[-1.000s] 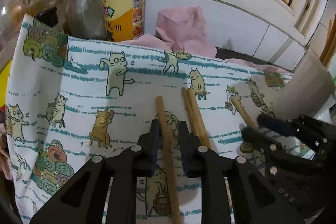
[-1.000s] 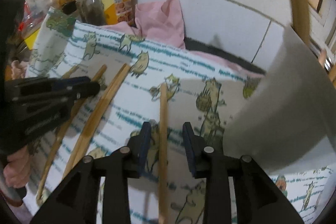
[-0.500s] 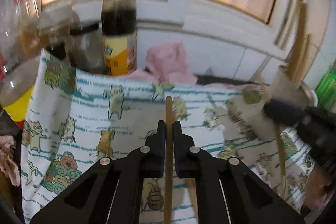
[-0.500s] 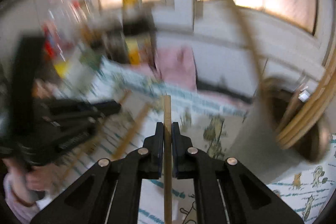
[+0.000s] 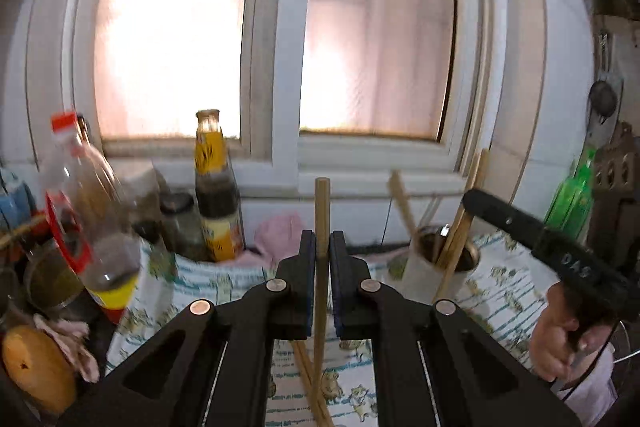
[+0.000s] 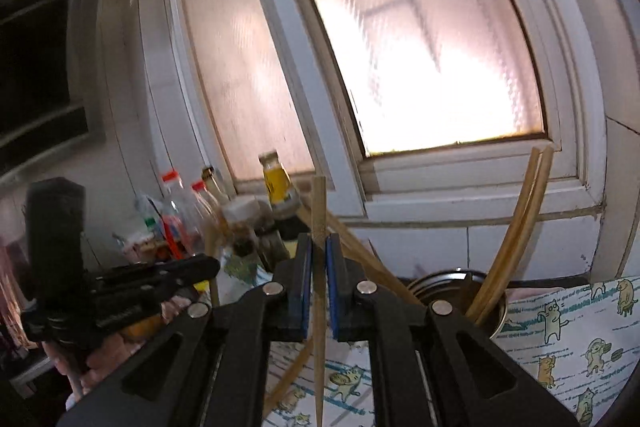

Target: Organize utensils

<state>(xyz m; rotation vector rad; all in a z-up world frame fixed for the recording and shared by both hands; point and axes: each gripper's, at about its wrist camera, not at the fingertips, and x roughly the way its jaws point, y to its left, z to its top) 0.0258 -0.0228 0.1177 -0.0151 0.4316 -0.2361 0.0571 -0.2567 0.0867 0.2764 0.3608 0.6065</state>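
My left gripper (image 5: 321,247) is shut on a wooden chopstick (image 5: 321,211) and holds it upright above the cat-print cloth (image 5: 508,291). My right gripper (image 6: 319,251) is shut on another wooden chopstick (image 6: 319,203), also raised and upright. A round metal holder (image 5: 440,267) with several chopsticks in it stands right of the left gripper; in the right wrist view the holder (image 6: 500,311) sits close at lower right. More chopsticks (image 5: 308,379) lie on the cloth below.
Sauce bottles (image 5: 218,195) and jars (image 5: 180,227) stand along the left by the window sill. A pink rag (image 5: 280,231) lies behind the cloth. A green bottle (image 5: 572,199) stands at far right. The window (image 6: 420,67) is straight ahead.
Both grippers closed on a chopstick lying on the cloth, then lifted and tilted it upright. The views swung up from the cloth to the window.
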